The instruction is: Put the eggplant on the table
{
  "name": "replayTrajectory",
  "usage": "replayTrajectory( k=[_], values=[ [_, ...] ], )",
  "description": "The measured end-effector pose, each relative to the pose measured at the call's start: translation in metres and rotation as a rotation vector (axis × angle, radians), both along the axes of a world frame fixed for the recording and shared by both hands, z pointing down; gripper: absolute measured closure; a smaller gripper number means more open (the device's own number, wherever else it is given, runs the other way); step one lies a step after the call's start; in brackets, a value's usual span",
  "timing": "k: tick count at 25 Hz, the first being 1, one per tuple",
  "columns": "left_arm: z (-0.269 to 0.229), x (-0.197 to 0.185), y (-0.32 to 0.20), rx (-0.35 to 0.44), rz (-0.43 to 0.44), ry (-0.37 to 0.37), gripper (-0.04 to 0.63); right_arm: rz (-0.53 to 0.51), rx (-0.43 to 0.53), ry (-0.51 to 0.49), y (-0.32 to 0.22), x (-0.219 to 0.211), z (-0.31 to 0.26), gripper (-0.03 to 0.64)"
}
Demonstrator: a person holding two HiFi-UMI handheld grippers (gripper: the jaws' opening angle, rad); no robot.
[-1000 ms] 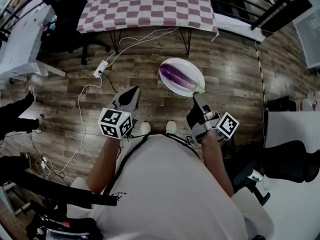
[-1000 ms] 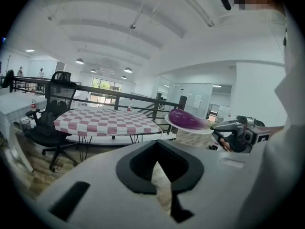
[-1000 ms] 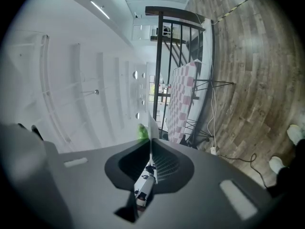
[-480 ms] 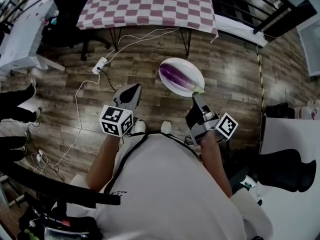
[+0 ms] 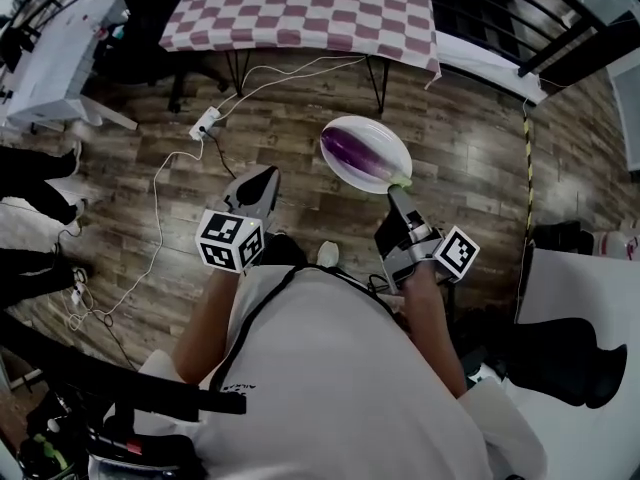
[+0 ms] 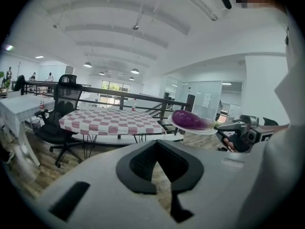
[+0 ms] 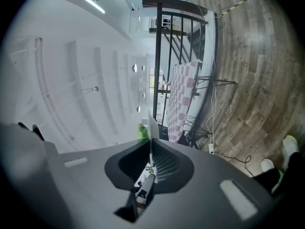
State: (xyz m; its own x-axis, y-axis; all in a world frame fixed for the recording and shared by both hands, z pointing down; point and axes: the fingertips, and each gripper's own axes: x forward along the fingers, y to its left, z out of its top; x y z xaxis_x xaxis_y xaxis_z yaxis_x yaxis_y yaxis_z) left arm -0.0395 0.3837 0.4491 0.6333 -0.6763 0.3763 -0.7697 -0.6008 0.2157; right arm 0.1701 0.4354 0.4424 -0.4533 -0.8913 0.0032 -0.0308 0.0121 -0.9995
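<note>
Eggplant [image 5: 358, 155] lies on a white plate [image 5: 387, 139], which the right gripper [image 5: 397, 194] clamps by the rim above the wooden floor [image 5: 470, 158]. The left gripper [image 5: 262, 180] is closed on nothing. The checkered worktop [image 5: 300, 8] stands well apart, so carrying and placing are not yet done.

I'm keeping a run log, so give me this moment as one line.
right gripper: shut on plate rim | eggplant: on plate, over floor | left gripper: shut, empty | checkered table: ahead
</note>
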Motion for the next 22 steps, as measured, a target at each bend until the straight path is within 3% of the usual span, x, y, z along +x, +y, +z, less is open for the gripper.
replayTrajectory(
  k=[14,22],
  values=[
    [0.005,0.014,-0.022,-0.003,0.016,-0.031,0.592,0.013,-0.011,-0.016,-0.024,0.011,0.008,0.592],
    [0.016,0.005,-0.081,-0.023,0.035,-0.008,0.592,0.023,-0.025,-0.002,-0.079,-0.003,0.011,0.592]
  ],
)
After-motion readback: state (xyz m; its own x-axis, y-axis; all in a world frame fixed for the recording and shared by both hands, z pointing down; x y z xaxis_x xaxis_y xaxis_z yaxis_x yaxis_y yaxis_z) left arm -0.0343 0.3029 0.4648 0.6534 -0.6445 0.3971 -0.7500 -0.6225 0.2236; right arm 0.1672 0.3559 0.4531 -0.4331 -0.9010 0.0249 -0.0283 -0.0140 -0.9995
